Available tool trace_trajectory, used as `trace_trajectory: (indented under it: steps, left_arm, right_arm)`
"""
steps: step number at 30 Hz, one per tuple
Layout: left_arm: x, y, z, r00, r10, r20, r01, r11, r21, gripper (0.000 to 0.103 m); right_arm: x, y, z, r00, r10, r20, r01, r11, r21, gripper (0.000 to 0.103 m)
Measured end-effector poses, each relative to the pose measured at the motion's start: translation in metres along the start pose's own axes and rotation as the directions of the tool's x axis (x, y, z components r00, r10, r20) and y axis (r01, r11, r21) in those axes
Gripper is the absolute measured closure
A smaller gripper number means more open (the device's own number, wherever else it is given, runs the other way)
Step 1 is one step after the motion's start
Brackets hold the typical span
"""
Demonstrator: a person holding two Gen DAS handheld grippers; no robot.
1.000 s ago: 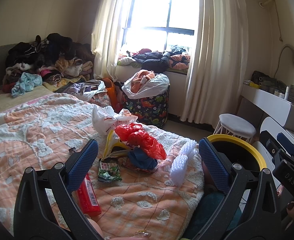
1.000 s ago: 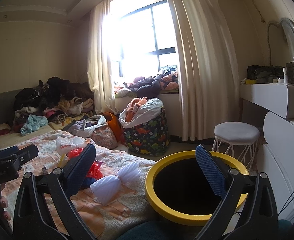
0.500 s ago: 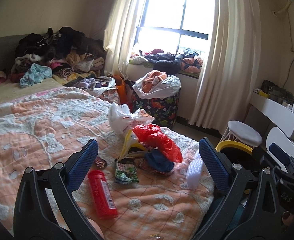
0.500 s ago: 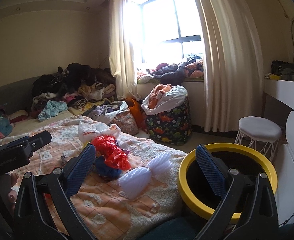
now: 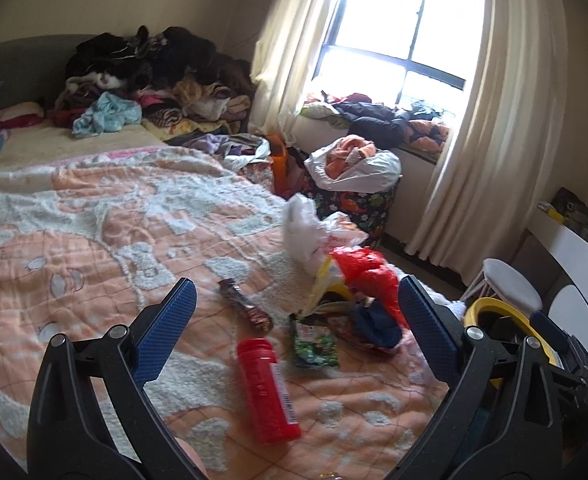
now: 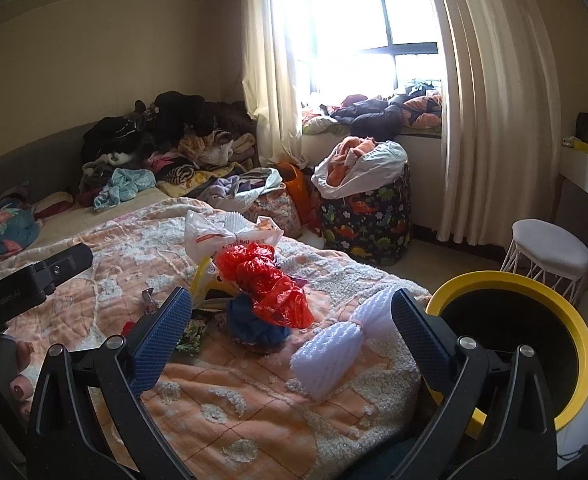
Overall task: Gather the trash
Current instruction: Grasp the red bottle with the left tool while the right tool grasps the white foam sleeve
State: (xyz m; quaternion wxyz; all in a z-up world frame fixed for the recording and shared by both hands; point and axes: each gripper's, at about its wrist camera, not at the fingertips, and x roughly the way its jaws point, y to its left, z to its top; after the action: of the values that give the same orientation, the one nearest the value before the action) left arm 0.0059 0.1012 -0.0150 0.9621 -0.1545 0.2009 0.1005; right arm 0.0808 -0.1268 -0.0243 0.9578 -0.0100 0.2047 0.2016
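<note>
Trash lies on the orange bed cover (image 5: pixel 93 248): a red tube (image 5: pixel 267 392), a green snack packet (image 5: pixel 314 344), a dark wrapper (image 5: pixel 245 308), a red plastic bag (image 5: pixel 366 272) (image 6: pixel 269 280), a white plastic bag (image 5: pixel 306 232) (image 6: pixel 221 236), a blue bundle (image 6: pixel 253 320) and a white foam net (image 6: pixel 342 348). A yellow-rimmed black bin (image 6: pixel 534 344) (image 5: pixel 494 316) stands at the bed's right corner. My left gripper (image 5: pixel 294 332) is open above the red tube. My right gripper (image 6: pixel 289 336) is open over the blue bundle and foam net.
Clothes are piled at the bed's head (image 5: pixel 145 76) and on the window sill (image 6: pixel 378 112). A dinosaur-print hamper (image 6: pixel 366 216) stands on the floor by the window. A white stool (image 6: pixel 550 252) and a white dresser (image 5: pixel 574 248) stand at the right.
Both grippers have swung left across the bed. The trash pile and red tube have shifted towards the centre of each view, and the bin has slid to the right. Both stay open.
</note>
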Motion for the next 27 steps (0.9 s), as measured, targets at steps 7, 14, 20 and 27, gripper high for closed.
trace_trajectory:
  steps: [7, 14, 20, 27]
  left_arm:
    - [0.022, 0.032, -0.009, 0.996, 0.032, -0.088, -0.036, 0.999, -0.037, 0.01]
    - [0.047, 0.028, -0.033, 0.973, -0.039, -0.226, 0.032, 0.999, -0.035, 0.01]
    - [0.063, 0.01, -0.056, 0.941, -0.038, -0.336, 0.048, 0.999, 0.024, 0.014]
    - [0.077, 0.008, -0.07, 0.909, -0.012, -0.417, 0.027, 0.999, 0.031, 0.034]
  right_arm:
    - [0.04, -0.012, -0.006, 0.989, -0.09, -0.12, 0.093, 0.996, 0.014, 0.006]
    - [0.08, -0.035, -0.017, 0.953, -0.118, -0.28, 0.142, 0.988, 0.067, 0.006]
    - [0.106, -0.04, -0.026, 0.917, -0.086, -0.388, 0.127, 0.989, 0.081, 0.025]
    - [0.117, -0.04, -0.034, 0.895, -0.037, -0.444, 0.096, 0.989, 0.111, 0.053]
